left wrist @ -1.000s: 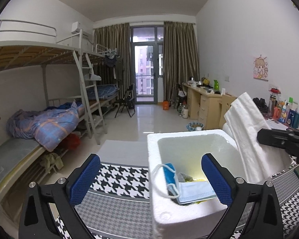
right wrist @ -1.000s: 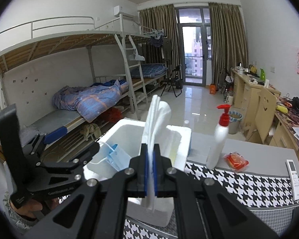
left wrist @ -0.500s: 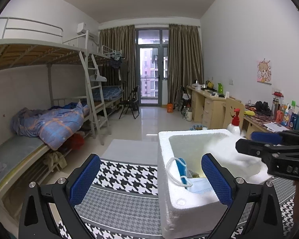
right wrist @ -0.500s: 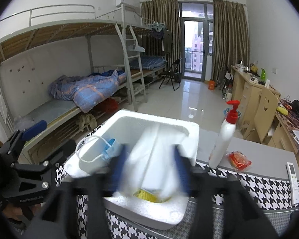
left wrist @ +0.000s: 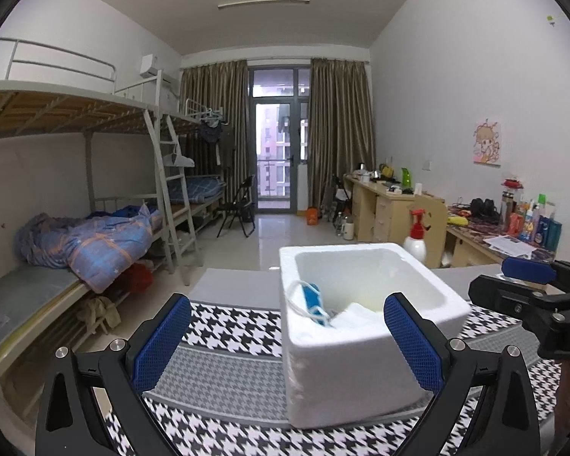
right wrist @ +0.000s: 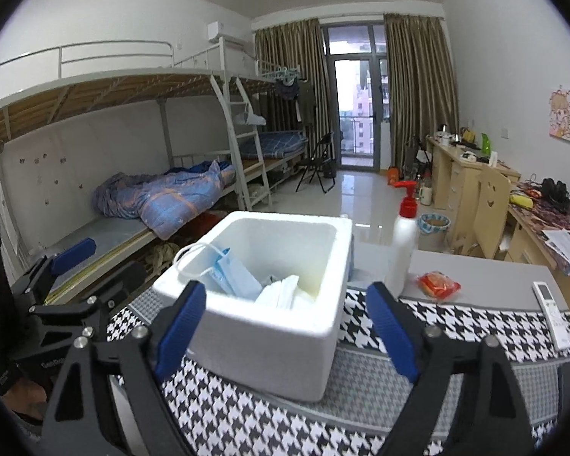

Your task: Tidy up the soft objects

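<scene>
Now the right tool (right wrist: 285, 326), just spread, probably clears the towel (right wrist: 279, 292) in the box (right wrist: 269, 345).

A second ago my right gripper (right wrist: 285, 326) pinched the white cloth (right wrist: 279, 292) upright above the foam box (right wrist: 269, 334); my jaws have just been opening, nothing between them; the cloth now lies inside, beside the blue mask (right wrist: 233, 279).

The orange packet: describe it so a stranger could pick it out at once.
Start at the white foam box on the houndstooth-covered table. Right of it stands a white pump bottle with a red top; the orange packet lies flat on the grey strip just right of that bottle. It is the only orange, crinkly thing there; the remote beyond is white.
</scene>
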Motion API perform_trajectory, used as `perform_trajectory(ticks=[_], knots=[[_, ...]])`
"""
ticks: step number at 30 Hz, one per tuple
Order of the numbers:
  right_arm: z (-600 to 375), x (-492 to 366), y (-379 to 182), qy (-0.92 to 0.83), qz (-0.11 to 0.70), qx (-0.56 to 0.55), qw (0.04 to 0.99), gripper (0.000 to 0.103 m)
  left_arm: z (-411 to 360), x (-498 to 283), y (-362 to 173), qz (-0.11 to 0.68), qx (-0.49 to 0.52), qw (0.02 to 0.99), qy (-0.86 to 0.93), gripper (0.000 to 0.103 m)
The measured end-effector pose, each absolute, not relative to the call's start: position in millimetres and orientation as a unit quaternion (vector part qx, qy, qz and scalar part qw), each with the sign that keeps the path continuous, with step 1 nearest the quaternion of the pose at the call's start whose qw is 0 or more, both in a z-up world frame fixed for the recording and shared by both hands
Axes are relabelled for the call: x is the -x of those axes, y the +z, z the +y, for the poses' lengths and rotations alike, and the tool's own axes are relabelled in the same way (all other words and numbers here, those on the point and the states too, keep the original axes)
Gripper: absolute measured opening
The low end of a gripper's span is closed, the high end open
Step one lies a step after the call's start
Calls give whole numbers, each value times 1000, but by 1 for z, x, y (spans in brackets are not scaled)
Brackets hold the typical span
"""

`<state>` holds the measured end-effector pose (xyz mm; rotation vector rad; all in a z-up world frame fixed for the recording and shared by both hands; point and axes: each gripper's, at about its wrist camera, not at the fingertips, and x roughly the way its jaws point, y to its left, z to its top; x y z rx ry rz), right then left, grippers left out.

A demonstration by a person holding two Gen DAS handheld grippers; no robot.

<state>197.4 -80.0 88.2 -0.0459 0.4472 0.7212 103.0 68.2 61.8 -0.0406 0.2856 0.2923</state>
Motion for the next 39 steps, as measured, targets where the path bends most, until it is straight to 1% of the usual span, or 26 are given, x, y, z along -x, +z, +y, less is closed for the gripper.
perform_trajectory(ticks=[1, 2, 14, 26, 39], knots=[[-84, -192, 87, 351, 213, 21, 912, 97, 65, -98, 61, 140, 20, 980, 143, 102], [-87, -188, 87, 348, 208, 21, 914, 98, 63, -95, 61, 139, 21, 980, 143, 102], [-118, -146, 70, 330, 164, 15, 929, 98, 33, -57, 55, 115, 15, 984, 134, 102], [-143, -126, 25, 308, 164, -7, 937, 99, 9, -25, 28, 93, 12, 987, 133, 102], [-162, -107, 17, 293, 152, -9, 944, 99, -3, -20, 12, 105, 6, 987, 120, 102]])
